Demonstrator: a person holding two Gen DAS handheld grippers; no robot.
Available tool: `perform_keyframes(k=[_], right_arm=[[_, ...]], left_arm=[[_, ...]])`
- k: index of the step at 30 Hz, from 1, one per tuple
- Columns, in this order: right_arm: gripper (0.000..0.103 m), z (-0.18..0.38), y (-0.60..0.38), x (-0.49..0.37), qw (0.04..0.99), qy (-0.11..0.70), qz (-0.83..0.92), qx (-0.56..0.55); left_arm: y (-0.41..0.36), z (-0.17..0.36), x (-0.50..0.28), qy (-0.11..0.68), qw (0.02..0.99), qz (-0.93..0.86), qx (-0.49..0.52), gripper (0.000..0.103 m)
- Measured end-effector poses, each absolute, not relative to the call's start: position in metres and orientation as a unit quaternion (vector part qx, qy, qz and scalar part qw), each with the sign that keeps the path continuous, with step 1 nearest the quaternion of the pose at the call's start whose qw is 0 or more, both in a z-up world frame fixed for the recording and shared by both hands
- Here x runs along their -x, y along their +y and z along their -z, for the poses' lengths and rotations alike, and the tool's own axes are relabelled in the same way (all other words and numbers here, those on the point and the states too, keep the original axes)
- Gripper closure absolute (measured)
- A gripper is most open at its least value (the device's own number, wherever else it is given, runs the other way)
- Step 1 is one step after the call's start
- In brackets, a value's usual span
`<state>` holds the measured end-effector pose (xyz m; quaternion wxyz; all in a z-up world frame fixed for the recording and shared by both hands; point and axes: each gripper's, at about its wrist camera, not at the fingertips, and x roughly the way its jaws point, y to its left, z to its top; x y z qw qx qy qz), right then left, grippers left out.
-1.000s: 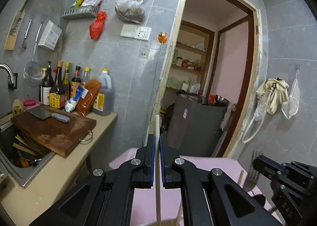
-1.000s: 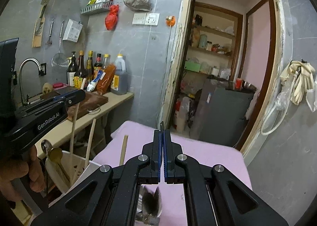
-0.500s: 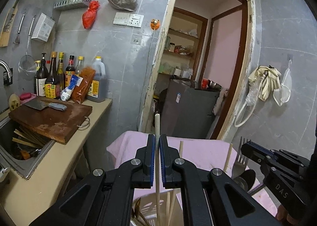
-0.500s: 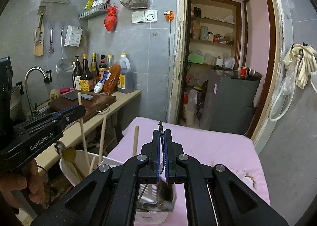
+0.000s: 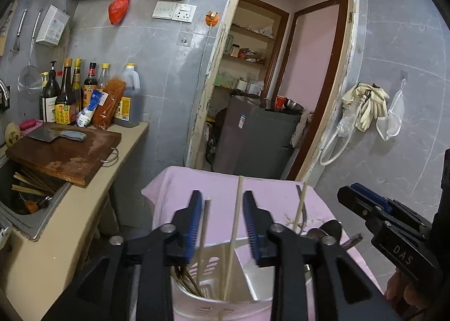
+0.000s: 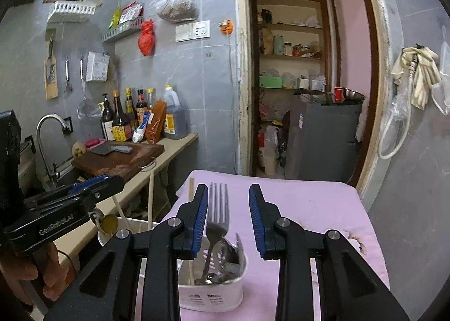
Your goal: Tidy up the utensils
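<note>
Hiding holder base, chopstick cropped

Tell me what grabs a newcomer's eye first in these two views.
The white utensil holder on the pink tablecloth, with a fork standing between the right gripper's just-opened jaws. Likewise a chopstick stands free inside the open left gripper. Behind, left, a cleaver lies on the wooden cutting board.
</note>
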<state>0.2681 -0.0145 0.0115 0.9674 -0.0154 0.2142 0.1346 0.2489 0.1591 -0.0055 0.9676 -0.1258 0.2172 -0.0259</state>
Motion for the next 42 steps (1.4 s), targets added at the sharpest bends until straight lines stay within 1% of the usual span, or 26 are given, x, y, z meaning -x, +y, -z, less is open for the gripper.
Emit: perform_keyframes(k=[1,2,3,6,8,9,10,13,15,16,19,21,23,25,26,29,31,32,37,42], right_arm=[[0.074,-0.013,-0.017,-0.266,0.968,0.213,-0.130,0.012],[0.068,-0.014,-0.020,-0.263,0.969,0.212,-0.126,0.008],[0.062,-0.015,-0.024,-0.260,0.971,0.209,-0.119,0.004],[0.057,-0.018,-0.036,-0.250,0.974,0.203,-0.103,-0.006],[0.056,-0.020,-0.044,-0.246,0.975,0.201,-0.094,-0.013],[0.054,-0.021,-0.048,-0.243,0.975,0.200,-0.090,-0.016],[0.052,-0.022,-0.053,-0.240,0.976,0.200,-0.084,-0.020],[0.045,-0.024,-0.065,-0.232,0.977,0.198,-0.072,-0.030],[0.038,-0.024,-0.074,-0.226,0.978,0.197,-0.065,-0.035],[0.036,-0.023,-0.079,-0.223,0.978,0.197,-0.062,-0.038],[0.031,-0.022,-0.091,-0.213,0.977,0.201,-0.056,-0.044],[0.025,-0.022,-0.099,-0.206,0.976,0.204,-0.055,-0.045],[0.021,-0.021,-0.109,-0.198,0.976,0.205,-0.056,-0.045],[0.016,-0.021,-0.119,-0.190,0.976,0.205,-0.060,-0.048],[0.010,-0.021,-0.125,-0.186,0.975,0.207,-0.060,-0.049],[0.008,-0.020,-0.142,-0.174,0.973,0.216,-0.062,-0.053],[0.005,-0.019,-0.151,-0.166,0.972,0.222,-0.061,-0.052],[0.002,-0.018,-0.158,-0.159,0.971,0.224,-0.061,-0.053],[0.001,-0.010,-0.177,-0.127,0.970,0.228,-0.066,-0.048],[0.001,-0.013,-0.190,-0.089,0.975,0.206,-0.065,-0.046]], left_arm=[[0.159,0.003,-0.246,0.214,0.968,0.027,0.128,0.059],[0.158,0.002,-0.244,0.209,0.969,0.027,0.130,0.052],[0.157,-0.001,-0.241,0.204,0.970,0.028,0.131,0.050],[0.153,-0.007,-0.237,0.201,0.970,0.036,0.131,0.042],[0.150,-0.010,-0.234,0.199,0.971,0.039,0.128,0.034],[0.147,-0.011,-0.231,0.196,0.972,0.042,0.126,0.032],[0.146,-0.012,-0.229,0.195,0.972,0.043,0.124,0.028],[0.139,-0.014,-0.223,0.197,0.972,0.050,0.116,0.022],[0.135,-0.014,-0.219,0.201,0.972,0.054,0.111,0.016],[0.132,-0.014,-0.217,0.204,0.971,0.055,0.109,0.012],[0.124,-0.013,-0.209,0.206,0.972,0.055,0.102,0.009],[0.118,-0.013,-0.204,0.211,0.971,0.055,0.098,0.005],[0.111,-0.013,-0.197,0.213,0.971,0.048,0.095,0.002],[0.103,-0.013,-0.187,0.216,0.971,0.046,0.095,0.001],[0.099,-0.013,-0.183,0.219,0.970,0.043,0.094,0.001],[0.084,-0.012,-0.169,0.233,0.968,0.034,0.088,0.001],[0.074,-0.010,-0.158,0.242,0.966,0.028,0.086,0.001],[0.070,-0.010,-0.153,0.245,0.965,0.025,0.085,0.001],[0.051,-0.002,-0.125,0.253,0.964,0.013,0.085,0.001],[0.036,-0.004,-0.098,0.246,0.966,0.005,0.081,0.001]])
